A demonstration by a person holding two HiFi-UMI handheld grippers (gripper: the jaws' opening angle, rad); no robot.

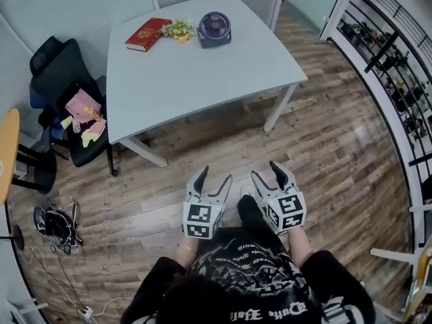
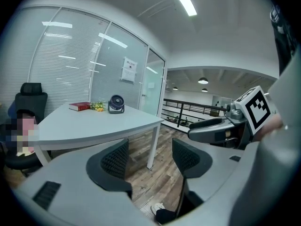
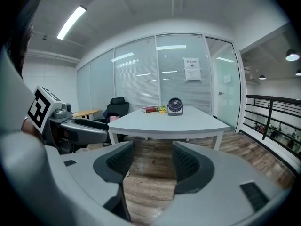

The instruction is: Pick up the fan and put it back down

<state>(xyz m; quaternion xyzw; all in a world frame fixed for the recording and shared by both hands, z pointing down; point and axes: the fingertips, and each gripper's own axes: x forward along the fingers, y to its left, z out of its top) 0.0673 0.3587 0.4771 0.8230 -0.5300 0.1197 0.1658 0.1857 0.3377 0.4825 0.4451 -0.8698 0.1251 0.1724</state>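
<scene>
A small dark purple fan [image 1: 214, 29] stands upright at the far side of the pale grey table [image 1: 202, 79]; it also shows as the fan [image 2: 116, 104] in the left gripper view and the fan [image 3: 175, 106] in the right gripper view. My left gripper [image 1: 212, 177] and right gripper [image 1: 267, 169] hang side by side over the wooden floor, well short of the table. Both stand open with nothing between the jaws. In the left gripper view the left gripper [image 2: 150, 158] frames bare floor; the right gripper [image 3: 149, 161] does the same in its own view.
A red book [image 1: 148, 33] and a bunch of yellow flowers [image 1: 179, 28] lie left of the fan. A black office chair [image 1: 67, 103] with pink items stands left of the table. A bag and cables [image 1: 57, 225] lie on the floor. A railing [image 1: 395, 66] runs along the right.
</scene>
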